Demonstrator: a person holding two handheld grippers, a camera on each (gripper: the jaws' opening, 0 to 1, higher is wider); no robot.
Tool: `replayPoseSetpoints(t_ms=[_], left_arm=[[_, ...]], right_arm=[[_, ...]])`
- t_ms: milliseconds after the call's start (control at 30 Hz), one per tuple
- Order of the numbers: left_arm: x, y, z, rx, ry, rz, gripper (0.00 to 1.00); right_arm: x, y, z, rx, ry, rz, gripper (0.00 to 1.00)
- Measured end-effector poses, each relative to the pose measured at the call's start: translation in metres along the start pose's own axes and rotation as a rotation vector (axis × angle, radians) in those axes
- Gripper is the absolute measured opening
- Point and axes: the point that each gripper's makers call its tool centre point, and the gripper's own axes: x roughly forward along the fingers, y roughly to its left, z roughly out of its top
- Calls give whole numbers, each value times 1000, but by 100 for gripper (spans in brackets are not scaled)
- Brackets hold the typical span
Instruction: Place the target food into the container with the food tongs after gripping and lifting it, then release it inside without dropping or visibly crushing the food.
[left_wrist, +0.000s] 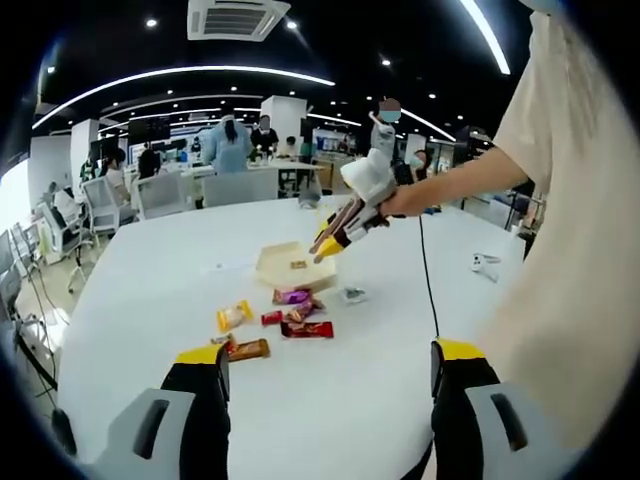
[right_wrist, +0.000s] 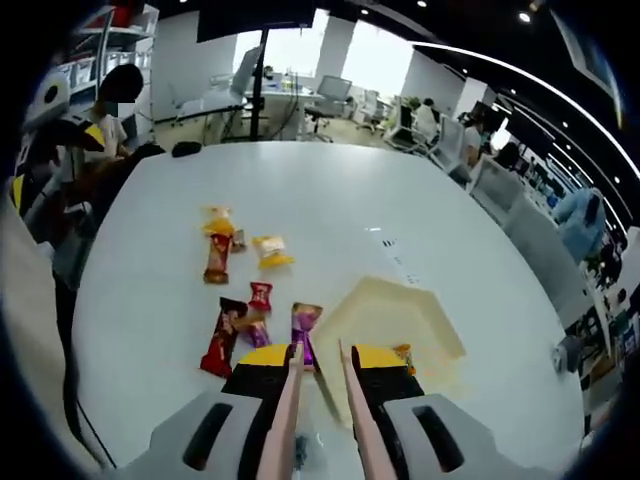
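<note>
Inside the cream container (right_wrist: 398, 322) lies one small snack (right_wrist: 404, 352); the right gripper (right_wrist: 320, 352) pinches tongs (right_wrist: 318, 410), left gripper (left_wrist: 325, 385) spread.

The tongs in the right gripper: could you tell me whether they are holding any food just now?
Empty. In the right gripper view, the tongs show a bare gap between their two arms, tips apart, above the snack packets beside the container.

table (right_wrist: 330, 200): white, smooth, a bit shiny
container (right_wrist: 400, 320): pale, matt, like thin card
snack packs (right_wrist: 225, 335) beside the container: shiny wrappers
tongs (right_wrist: 320, 410): smooth, pinkish, look like plastic
</note>
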Motion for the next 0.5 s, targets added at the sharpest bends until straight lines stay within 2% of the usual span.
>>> replayPoseSetpoints(t_ms=[233, 500], left_arm=[[-7, 4, -5, -6, -3, 5, 82], [-13, 7, -8, 5, 4, 11, 82]], right_arm=[[12, 44, -2, 36, 8, 39, 22], [24, 62, -7, 56, 21, 67, 23]])
